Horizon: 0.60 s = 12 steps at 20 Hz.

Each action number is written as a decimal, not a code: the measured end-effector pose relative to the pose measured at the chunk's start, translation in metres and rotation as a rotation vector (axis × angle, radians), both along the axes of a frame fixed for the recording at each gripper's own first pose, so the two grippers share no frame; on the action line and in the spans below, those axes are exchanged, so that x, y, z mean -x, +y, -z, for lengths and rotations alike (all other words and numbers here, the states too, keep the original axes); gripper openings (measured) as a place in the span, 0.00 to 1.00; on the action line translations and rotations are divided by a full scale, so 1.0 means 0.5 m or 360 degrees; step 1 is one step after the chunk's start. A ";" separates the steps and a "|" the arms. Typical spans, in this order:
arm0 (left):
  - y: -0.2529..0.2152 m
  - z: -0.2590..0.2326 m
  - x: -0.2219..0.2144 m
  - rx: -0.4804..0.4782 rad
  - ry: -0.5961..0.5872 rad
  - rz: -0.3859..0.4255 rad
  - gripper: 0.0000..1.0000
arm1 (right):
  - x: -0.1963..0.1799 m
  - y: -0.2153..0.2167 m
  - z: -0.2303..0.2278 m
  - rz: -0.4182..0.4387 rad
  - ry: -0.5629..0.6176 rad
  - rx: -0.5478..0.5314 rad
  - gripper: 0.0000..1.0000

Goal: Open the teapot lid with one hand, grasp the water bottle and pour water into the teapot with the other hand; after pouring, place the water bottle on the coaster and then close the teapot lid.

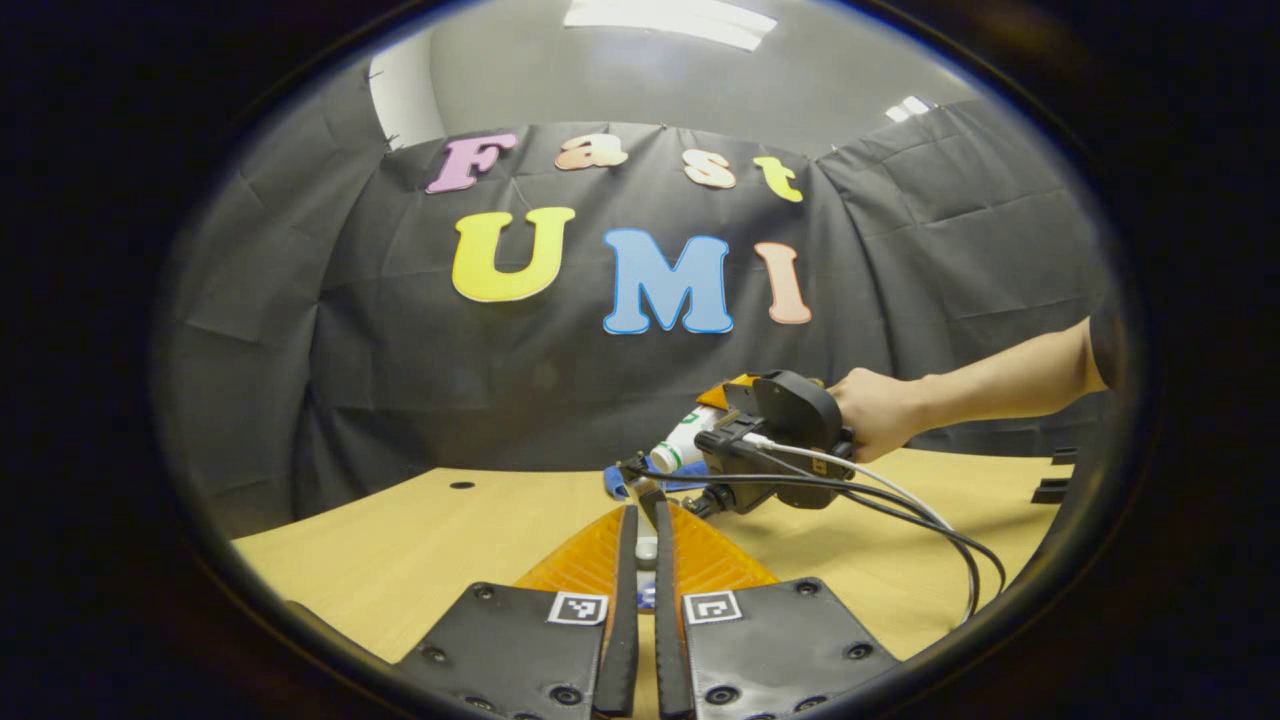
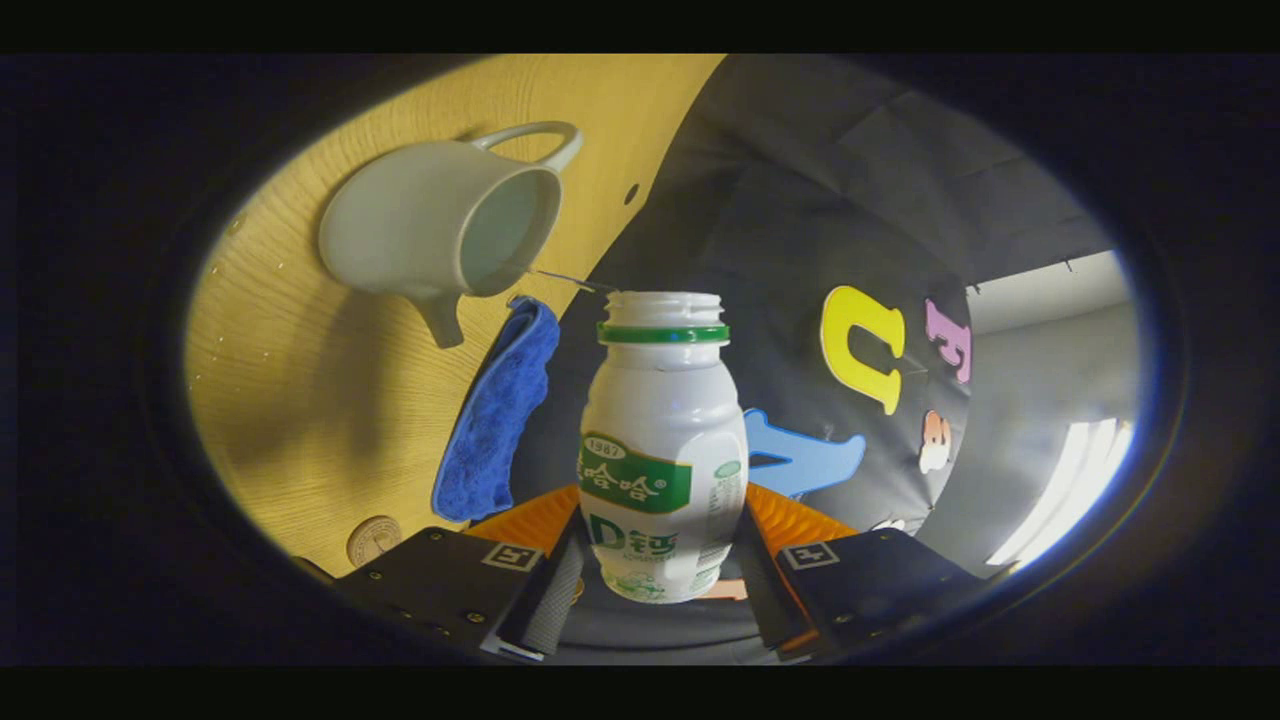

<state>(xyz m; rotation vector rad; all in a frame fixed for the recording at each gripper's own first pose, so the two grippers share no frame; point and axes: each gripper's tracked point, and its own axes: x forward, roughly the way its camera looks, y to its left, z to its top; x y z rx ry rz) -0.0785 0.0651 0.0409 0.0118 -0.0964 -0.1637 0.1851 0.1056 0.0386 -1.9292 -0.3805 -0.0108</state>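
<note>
Both gripper [image 2: 655,585] fingers on tilted water bottle [image 2: 662,450]

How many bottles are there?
1. The water bottle is clamped in the right gripper, tipped toward the open teapot. Others may be hidden.

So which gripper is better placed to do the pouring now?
The right gripper: it is shut on the uncapped bottle, tipped with its mouth toward the open teapot. The left gripper is nearly closed around something small I cannot identify.
</note>
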 end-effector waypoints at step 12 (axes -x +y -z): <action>0.002 -0.002 0.000 0.0000 -0.0025 -0.0007 0.14 | 0.004 0.009 0.036 0.0005 0.0032 0.0049 0.72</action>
